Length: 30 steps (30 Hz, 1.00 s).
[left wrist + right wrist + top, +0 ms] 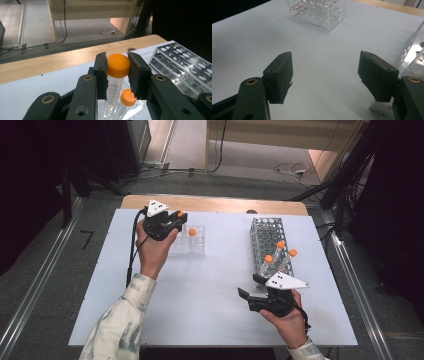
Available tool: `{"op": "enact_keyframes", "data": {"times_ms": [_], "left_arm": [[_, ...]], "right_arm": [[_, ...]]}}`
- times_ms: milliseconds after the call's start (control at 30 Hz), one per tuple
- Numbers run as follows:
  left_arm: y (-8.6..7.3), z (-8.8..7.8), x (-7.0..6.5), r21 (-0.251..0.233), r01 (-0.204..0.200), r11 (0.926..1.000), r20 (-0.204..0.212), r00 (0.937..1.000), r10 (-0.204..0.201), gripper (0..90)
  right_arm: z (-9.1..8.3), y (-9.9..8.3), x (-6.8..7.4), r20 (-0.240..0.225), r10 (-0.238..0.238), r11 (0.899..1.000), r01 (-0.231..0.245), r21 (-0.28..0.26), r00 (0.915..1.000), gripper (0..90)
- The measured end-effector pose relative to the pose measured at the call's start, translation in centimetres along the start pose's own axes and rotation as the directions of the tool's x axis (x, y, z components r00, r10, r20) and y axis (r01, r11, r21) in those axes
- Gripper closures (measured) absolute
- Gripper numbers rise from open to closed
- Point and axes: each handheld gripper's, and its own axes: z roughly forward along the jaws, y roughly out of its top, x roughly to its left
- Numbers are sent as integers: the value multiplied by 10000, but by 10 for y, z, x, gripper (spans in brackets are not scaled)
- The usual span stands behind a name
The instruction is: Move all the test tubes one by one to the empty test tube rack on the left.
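From the high view, the left tool (pixel 176 220) is held over the clear plastic rack (pixel 192 245) on the far left of the white worktop (pixel 210 290), with an orange cap showing at its tip; a second capped tube (pixel 192 233) stands in that rack. The right tool (pixel 252 287) rests low near the front, just beside the metal rack (pixel 267 237), where three more orange-capped tubes (pixel 280 255) lean in the near end. In the left gripper view, the left tool (pixel 118 65) is clamped on the orange cap (pixel 118 65) of a clear graduated tube (pixel 113 93), pads pressing its two sides, the tube hanging upright above the clear rack beside its neighbour (pixel 128 97). The tube looks empty, so likely light, stiff thin plastic; its smooth wall would probably slip, while the wider cap gives the better hold, as here. Gripped so high, it may swing, so lowering it straight into a well seems wise. In the right gripper view, the right tool (pixel 325 75) stands wide apart with nothing between the jaws, bare worktop beneath, the clear rack (pixel 318 11) farther off.
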Motion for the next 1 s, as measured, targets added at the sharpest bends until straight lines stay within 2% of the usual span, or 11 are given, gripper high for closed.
{"op": "enact_keyframes", "data": {"times_ms": [433, 733, 1000], "left_arm": [[-18, 5, -2, 107, -207, 9997, -81, 9998, 208, 701], [-31, 9, -1, 186, -81, 9998, -168, 9998, 84, 700], [-34, 10, -2, 213, -64, 9998, -139, 9999, 67, 698]], "right_arm": [[1, -1, 1, 2, -45, 10000, 45, 42, 10000, 270], [2, -1, 2, -23, -58, 9999, 59, 94, 10000, 270], [3, -2, 2, -35, -81, 9999, 81, 143, 10000, 270]]}}
